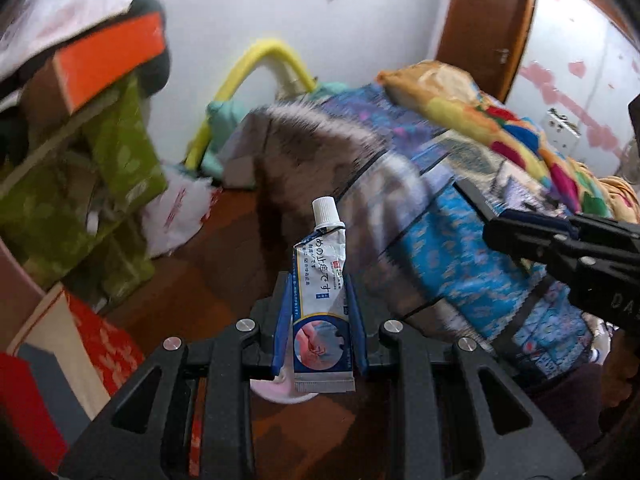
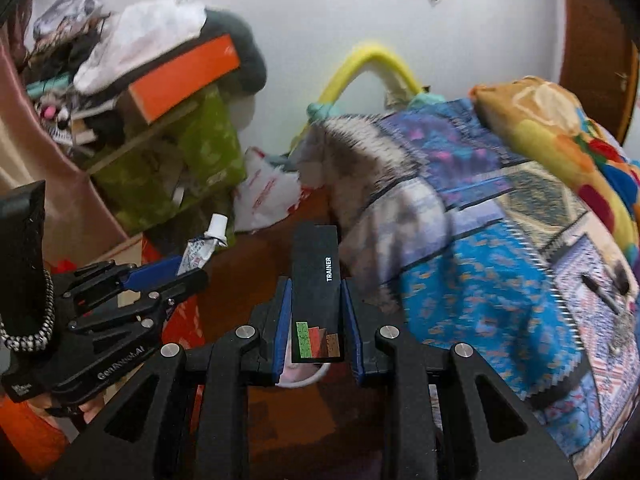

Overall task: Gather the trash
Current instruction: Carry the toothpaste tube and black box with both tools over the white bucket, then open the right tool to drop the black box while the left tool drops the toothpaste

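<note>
Both grippers are gripping trash upright over the wooden floor (image 1: 224, 248) — the left gripper (image 1: 320, 320) pinching an ointment tube (image 1: 322, 292), cap up, the right gripper (image 2: 316, 320) clamping a black carton (image 2: 316, 288) — with a white bin rim (image 2: 308, 380) peeking directly beneath both loads.

Two close wrist views along each gripper, both facing the patterned bedding (image 1: 460, 240) and white wall (image 2: 320, 20).

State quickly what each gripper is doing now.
Left gripper: shut on crumpled white ointment tube.
Right gripper: shut on flat black box.
</note>
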Motion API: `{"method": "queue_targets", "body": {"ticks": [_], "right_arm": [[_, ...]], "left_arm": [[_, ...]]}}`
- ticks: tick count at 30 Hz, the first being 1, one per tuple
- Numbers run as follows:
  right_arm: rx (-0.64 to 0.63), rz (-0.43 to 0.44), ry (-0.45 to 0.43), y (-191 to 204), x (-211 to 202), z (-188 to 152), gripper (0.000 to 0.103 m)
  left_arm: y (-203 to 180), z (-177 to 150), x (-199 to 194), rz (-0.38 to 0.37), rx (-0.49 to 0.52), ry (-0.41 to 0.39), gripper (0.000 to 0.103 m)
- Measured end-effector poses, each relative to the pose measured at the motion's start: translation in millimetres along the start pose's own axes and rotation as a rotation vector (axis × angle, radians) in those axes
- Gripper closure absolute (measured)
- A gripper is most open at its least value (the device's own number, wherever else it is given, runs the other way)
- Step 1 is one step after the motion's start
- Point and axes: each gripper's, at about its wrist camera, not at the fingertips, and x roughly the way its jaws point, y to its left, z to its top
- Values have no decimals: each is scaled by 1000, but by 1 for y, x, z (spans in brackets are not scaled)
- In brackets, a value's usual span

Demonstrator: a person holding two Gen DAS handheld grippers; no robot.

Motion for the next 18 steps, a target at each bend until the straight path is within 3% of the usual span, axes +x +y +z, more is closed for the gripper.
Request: {"method": "queue_targets", "body": {"ticks": [11,18], "right_arm": [[25,79,247,13,104,-25,80],[54,114,296,22,138,-16,80]], "left_arm": [[56,-54,68,55,-141,193,77],[66,-71,104,63,-170,282,77]]}}
